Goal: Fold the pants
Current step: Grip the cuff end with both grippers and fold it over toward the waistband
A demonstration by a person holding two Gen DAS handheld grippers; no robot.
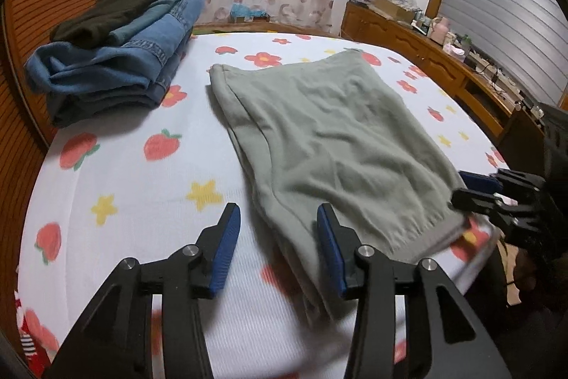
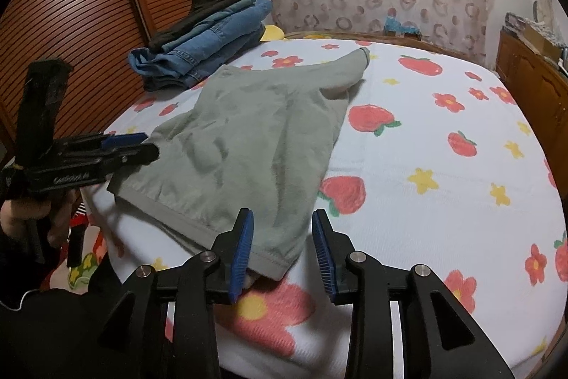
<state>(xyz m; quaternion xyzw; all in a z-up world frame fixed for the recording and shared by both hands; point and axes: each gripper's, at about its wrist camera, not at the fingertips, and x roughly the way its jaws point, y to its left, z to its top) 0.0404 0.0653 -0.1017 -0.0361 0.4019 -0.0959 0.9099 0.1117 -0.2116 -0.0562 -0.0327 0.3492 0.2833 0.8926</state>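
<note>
Sage-green pants (image 1: 326, 137) lie folded flat on the bed, waistband toward the near edge; they also show in the right wrist view (image 2: 248, 144). My left gripper (image 1: 278, 219) is open, its jaws either side of the pants' near left corner, holding nothing. It appears from the side in the right wrist view (image 2: 149, 146). My right gripper (image 2: 282, 226) is open over the pants' near right corner, holding nothing. It appears at the right edge of the left wrist view (image 1: 461, 185), by the waistband.
A stack of folded jeans with a dark garment on top (image 1: 120, 49) sits at the bed's far left, also in the right wrist view (image 2: 209, 38). The bed sheet (image 2: 443, 166) has strawberry and flower print. A wooden dresser (image 1: 426, 52) stands right; a slatted wooden door (image 2: 71, 6) left.
</note>
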